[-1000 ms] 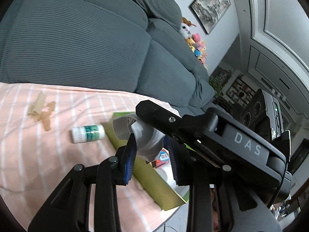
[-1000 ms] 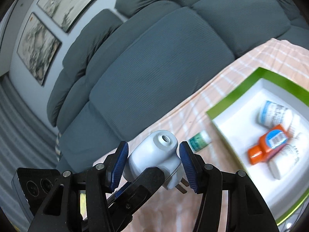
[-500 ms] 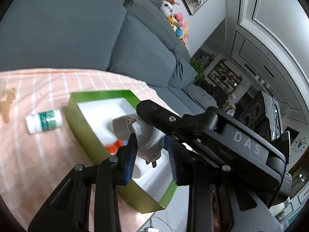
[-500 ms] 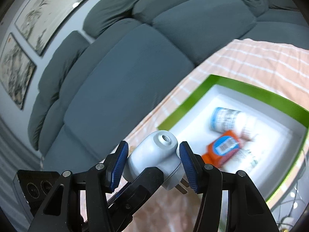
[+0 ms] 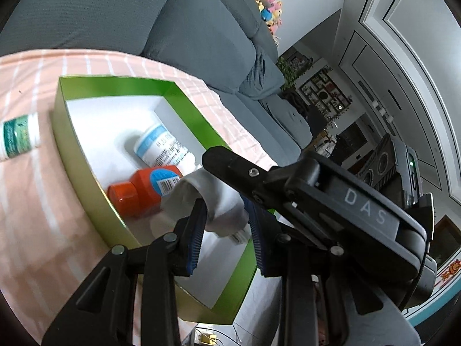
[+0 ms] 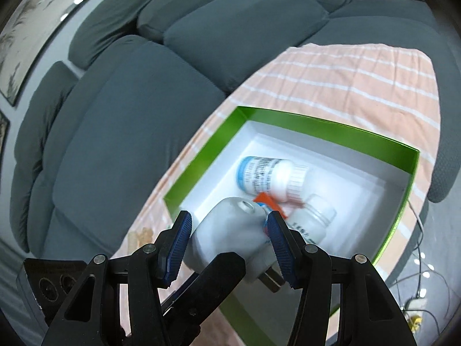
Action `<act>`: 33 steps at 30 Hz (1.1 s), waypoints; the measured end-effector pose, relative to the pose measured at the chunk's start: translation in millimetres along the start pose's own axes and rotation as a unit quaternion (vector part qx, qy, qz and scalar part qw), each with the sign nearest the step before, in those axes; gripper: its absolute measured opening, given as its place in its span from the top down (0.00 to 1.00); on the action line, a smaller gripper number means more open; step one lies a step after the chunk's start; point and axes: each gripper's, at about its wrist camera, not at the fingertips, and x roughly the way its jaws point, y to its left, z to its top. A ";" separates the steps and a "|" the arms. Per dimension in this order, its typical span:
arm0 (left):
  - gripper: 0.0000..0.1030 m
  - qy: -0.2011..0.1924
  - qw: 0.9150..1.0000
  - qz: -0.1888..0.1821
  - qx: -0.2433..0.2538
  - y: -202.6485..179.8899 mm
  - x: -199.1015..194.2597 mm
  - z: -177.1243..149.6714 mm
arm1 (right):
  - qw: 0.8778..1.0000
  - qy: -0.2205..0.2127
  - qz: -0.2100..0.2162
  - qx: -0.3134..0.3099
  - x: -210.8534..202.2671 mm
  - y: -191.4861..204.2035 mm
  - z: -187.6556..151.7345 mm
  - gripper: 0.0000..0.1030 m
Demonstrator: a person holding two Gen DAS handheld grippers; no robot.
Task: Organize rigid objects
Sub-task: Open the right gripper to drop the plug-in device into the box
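Both hand-held grippers are clamped on one white plug adapter (image 6: 230, 230): the right hand-held gripper (image 6: 229, 240) across its body, the left hand-held gripper (image 5: 226, 225) on its other end, holding it just above the green box (image 5: 86, 173) ahead of them. Three bottles already lie inside: a blue-labelled white bottle (image 6: 268, 176), an orange bottle (image 5: 141, 190) and a clear-capped white bottle (image 6: 311, 225). One green-labelled bottle (image 5: 18, 137) lies outside, left of the box on the striped bench (image 5: 34, 230). I judge the sorting well along: the adapter needs setting down, then that bottle.
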 end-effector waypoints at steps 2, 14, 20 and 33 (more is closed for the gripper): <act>0.74 0.008 1.000 -0.004 -0.005 1.1 3.1 -2.4 | 1.000 0.001 -0.009 0.005 0.5 -3.6 0.6 0.44; 0.69 0.020 0.999 -0.001 -0.033 7.6 2.9 -2.1 | 0.999 0.001 -0.031 0.021 3.8 -9.3 2.0 0.43; 0.41 0.003 0.998 0.060 0.010 -3.0 -9.6 -5.2 | 0.998 -0.025 -0.062 0.022 -6.7 -6.3 2.2 0.41; 0.15 -0.065 0.985 0.156 0.030 4.2 -62.8 -6.9 | 0.997 -0.046 -0.064 -0.017 -14.9 27.1 -6.5 0.24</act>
